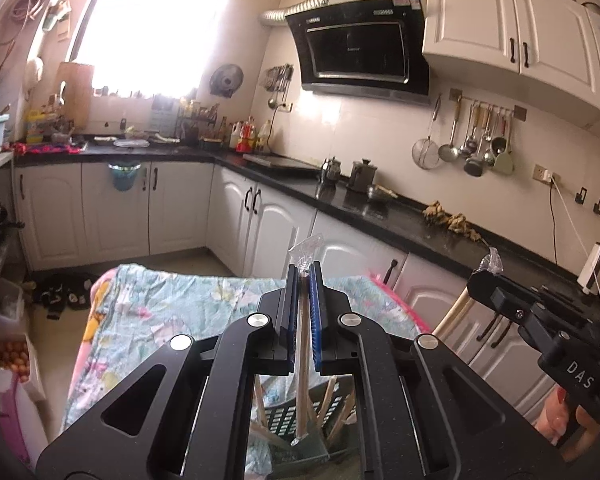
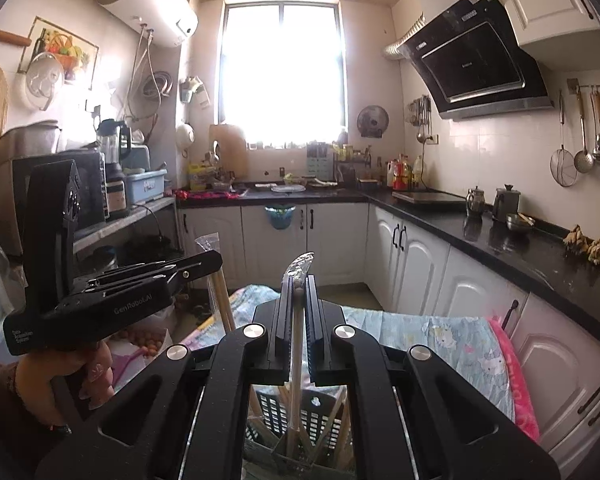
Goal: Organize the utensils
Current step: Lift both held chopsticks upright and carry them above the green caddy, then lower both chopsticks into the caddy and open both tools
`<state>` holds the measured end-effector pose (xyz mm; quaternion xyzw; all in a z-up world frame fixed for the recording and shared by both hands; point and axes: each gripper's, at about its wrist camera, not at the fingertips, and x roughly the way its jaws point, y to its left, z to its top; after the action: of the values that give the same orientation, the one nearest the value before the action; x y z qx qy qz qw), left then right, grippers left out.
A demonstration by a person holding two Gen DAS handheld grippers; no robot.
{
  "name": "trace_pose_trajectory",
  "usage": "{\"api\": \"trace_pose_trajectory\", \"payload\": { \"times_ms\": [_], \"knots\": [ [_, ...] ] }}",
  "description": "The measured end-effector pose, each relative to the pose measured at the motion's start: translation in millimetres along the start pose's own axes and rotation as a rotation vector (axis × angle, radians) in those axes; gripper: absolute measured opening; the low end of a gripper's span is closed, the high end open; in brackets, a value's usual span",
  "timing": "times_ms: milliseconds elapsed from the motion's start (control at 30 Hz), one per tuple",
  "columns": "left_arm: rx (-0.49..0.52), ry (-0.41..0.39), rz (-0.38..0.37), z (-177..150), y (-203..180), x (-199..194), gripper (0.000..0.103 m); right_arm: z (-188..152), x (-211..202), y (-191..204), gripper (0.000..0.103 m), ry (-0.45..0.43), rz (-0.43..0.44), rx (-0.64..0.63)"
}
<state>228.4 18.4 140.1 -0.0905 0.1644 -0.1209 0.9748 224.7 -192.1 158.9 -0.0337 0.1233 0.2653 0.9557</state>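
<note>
Fingers [image 1: 286, 300] of our left gripper [image 1: 304, 280] are clenched on a wrapped pair of chopsticks [image 1: 303, 344], whose clear plastic tip sticks out past them toward twelve o'clock while the wooden shaft runs back toward six o'clock. In the same view our right gripper [image 1: 485, 273] shows at three o'clock, clenched on a second wrapped pair [image 1: 454, 312] that hangs below it. From the right wrist view the right gripper [image 2: 298, 284] grasps that pair in the same way, crinkled wrapper at the tip and shaft running down toward six o'clock, and the left gripper [image 2: 210, 262] shows at nine o'clock with its pair hanging beneath.

Both pairs are held up in the air above a dark slotted basket [image 2: 320, 412], which sits at six o'clock under the fingers on a desk covered by a patterned cloth [image 1: 188, 300]. Several bare wooden sticks [image 1: 326, 400] already lean in the basket.

We judge the step in hand to be carrying: both pairs are picked up and not yet placed. Where they belong we cannot tell from the task alone; the basket seems the likely place. The next move calls for tipping each pair more upright, bringing its lower end over a free part of the basket, lowering, then releasing one at a time so the wrappers do not snag the sticks already there.
</note>
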Motion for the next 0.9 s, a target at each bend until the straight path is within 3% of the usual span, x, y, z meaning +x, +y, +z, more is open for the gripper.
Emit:
{"api": "trace_pose_trajectory", "payload": {
  "times_ms": [467,533,600,700,733,800,900],
  "knots": [
    [-0.005,0.104,0.003,-45.7,4.1,30.6,0.003,-45.6,40.6,-7.1,0.006,0.110,-0.007,0.046],
    [-0.008,0.115,0.007,-48.2,5.7,32.1,0.008,-49.9,44.6,-7.8,0.007,0.122,-0.008,0.055],
    [-0.014,0.124,0.014,-50.1,8.3,32.6,0.029,-52.9,48.7,-9.1,0.009,0.138,-0.009,0.061],
    [-0.027,0.130,0.013,-51.4,12.0,30.0,0.036,-56.9,49.7,-11.4,0.032,0.147,-0.013,0.079],
    [-0.028,0.128,0.014,-51.0,12.3,28.5,0.038,-57.6,48.7,-11.8,0.032,0.144,-0.016,0.084],
    [-0.037,0.124,0.016,-50.1,14.4,24.0,0.053,-58.5,46.9,-12.7,0.033,0.148,-0.016,0.085],
    [-0.042,0.116,0.017,-46.9,15.3,16.4,0.066,-58.3,42.0,-13.6,0.045,0.144,-0.017,0.099]
  ]
}}
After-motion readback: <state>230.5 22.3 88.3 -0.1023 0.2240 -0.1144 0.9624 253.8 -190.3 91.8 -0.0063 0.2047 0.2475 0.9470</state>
